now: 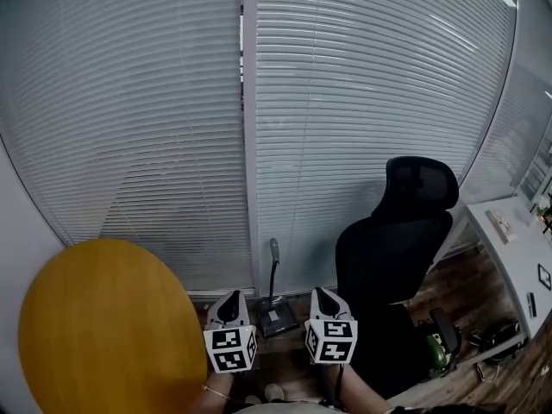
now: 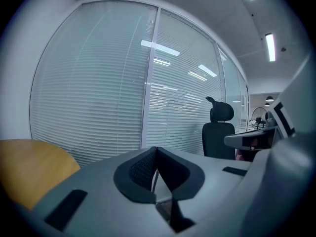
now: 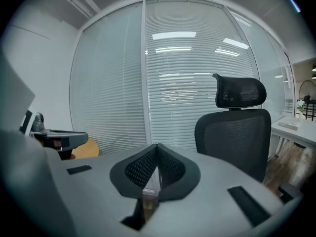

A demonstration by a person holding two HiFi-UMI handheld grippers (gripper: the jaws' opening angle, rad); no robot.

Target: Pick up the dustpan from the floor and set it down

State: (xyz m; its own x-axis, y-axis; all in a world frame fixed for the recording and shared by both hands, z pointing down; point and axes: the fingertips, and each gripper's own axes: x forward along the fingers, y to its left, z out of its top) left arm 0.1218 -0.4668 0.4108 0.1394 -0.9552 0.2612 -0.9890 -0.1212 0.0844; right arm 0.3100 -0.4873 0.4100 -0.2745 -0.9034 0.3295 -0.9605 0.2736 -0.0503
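Note:
The dustpan (image 1: 277, 318) stands on the floor against the window, a dark pan with a long upright handle (image 1: 274, 264). My two grippers are held side by side near the lower edge of the head view, short of the dustpan and not touching it. The left gripper (image 1: 231, 298) is shut with nothing between its pads (image 2: 146, 168), which meet at the tip. The right gripper (image 1: 321, 293) is shut too, its ribbed pads (image 3: 169, 166) pressed together and holding nothing. Both point towards the blinds.
A round yellow table (image 1: 103, 326) is close on the left. A black office chair (image 1: 397, 266) stands just right of the right gripper. Window blinds (image 1: 172, 102) fill the wall ahead. A white desk (image 1: 509, 231) is at the far right, above wooden floor.

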